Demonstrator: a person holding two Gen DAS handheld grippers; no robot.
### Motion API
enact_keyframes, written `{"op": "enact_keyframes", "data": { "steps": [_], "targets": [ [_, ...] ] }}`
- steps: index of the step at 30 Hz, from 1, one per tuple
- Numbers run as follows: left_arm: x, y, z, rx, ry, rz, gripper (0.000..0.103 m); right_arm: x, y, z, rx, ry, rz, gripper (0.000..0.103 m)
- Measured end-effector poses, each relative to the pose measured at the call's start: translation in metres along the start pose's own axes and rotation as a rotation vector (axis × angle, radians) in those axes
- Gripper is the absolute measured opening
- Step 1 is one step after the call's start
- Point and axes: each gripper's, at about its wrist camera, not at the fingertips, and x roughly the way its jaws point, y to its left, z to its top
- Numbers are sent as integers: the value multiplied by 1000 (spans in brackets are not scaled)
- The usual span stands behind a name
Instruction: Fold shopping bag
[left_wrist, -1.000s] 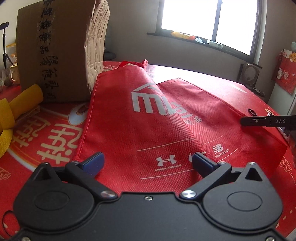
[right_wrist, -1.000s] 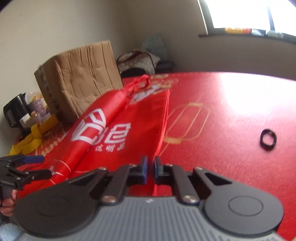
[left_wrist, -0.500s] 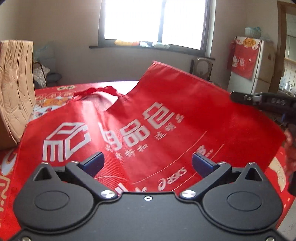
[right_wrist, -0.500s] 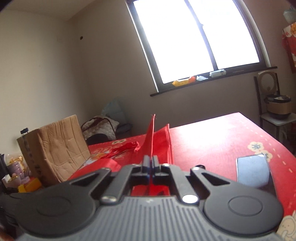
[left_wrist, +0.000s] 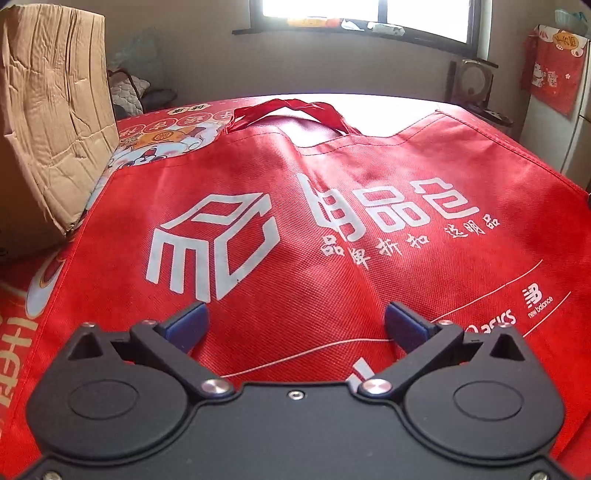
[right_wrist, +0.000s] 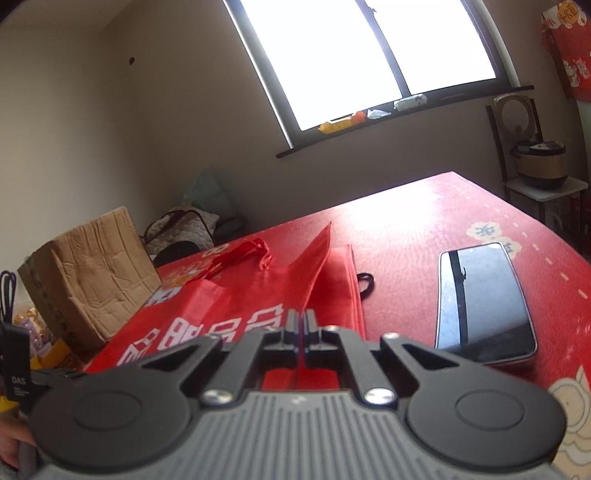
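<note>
The red shopping bag (left_wrist: 332, 229) lies spread out on the table, printed side up, its handle (left_wrist: 288, 109) at the far end. My left gripper (left_wrist: 297, 323) hovers over the bag's near part, jaws wide open, nothing pinched between its blue pads (left_wrist: 188, 321). In the right wrist view my right gripper (right_wrist: 301, 325) is shut on the bag's (right_wrist: 221, 306) side edge, and a thin ridge of red cloth rises from between the fingers. The bag's far corner stands up slightly in front of that gripper.
A crumpled cardboard box (left_wrist: 51, 122) stands at the bag's left side. A phone (right_wrist: 480, 302) lies face up on the red tablecloth (right_wrist: 424, 221) right of the bag, with a black hair tie (right_wrist: 365, 284) beside the bag's edge. The table's right edge is close.
The bag's right half was folded over and then held up; the right gripper has drawn it rightward, and the bag now lies flat. The left gripper stayed open and swung to face the bag.
</note>
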Motion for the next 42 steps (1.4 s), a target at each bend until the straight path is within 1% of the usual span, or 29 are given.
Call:
{"op": "enact_keyframes", "data": {
  "steps": [3, 7, 12, 14, 16, 19, 21, 25, 26, 28, 29, 30, 33, 35, 37, 38, 39, 41, 42],
  "targets": [
    [8, 2, 10, -6, -1, 26, 103, 1, -2, -2, 5, 2, 4, 4],
    [21, 1, 17, -21, -33, 64, 103, 3, -7, -8, 21, 26, -15, 5],
    [38, 1, 32, -13, -38, 62, 103, 3, -19, -10, 65, 47, -46, 5],
    [43, 0, 36, -3, -42, 59, 103, 0, -18, -10, 64, 39, -53, 7],
    [48, 0, 40, 2, -46, 62, 103, -3, -15, -8, 60, 20, -57, 7],
    [53, -2, 46, -4, -47, 70, 103, -8, -6, -2, 37, -14, -51, 7],
    [55, -2, 48, -16, -44, 71, 103, -9, 0, 3, 13, -20, -36, 7],
    [59, 0, 51, -43, -37, 60, 103, 4, 19, 7, -48, 18, 12, 8],
    [59, 0, 51, -47, -36, 57, 103, 10, 26, 8, -66, 30, 21, 11],
    [59, 0, 51, -46, -36, 55, 103, 23, 40, 9, -104, 53, 41, 22],
    [58, 0, 50, -46, -36, 54, 103, 32, 47, 9, -118, 66, 53, 31],
    [58, 0, 50, -46, -36, 53, 103, 42, 54, 9, -128, 78, 67, 33],
    [58, 1, 50, -45, -35, 47, 103, 73, 71, 8, -144, 126, 117, 33],
    [58, 1, 50, -45, -35, 47, 103, 105, 85, 5, -186, 176, 105, 33],
    [58, 1, 49, -46, -36, 46, 103, 130, 96, 2, -251, 216, 65, 37],
    [58, 1, 49, -46, -36, 45, 103, 139, 100, 0, -278, 229, 42, 49],
    [58, 1, 49, -47, -37, 45, 103, 148, 101, -3, -301, 249, 7, 66],
    [58, 2, 49, -48, -39, 47, 103, 164, 101, -9, -331, 296, -63, 80],
    [58, 2, 49, -48, -39, 48, 103, 165, 100, -12, -341, 308, -67, 83]
  ]
}}
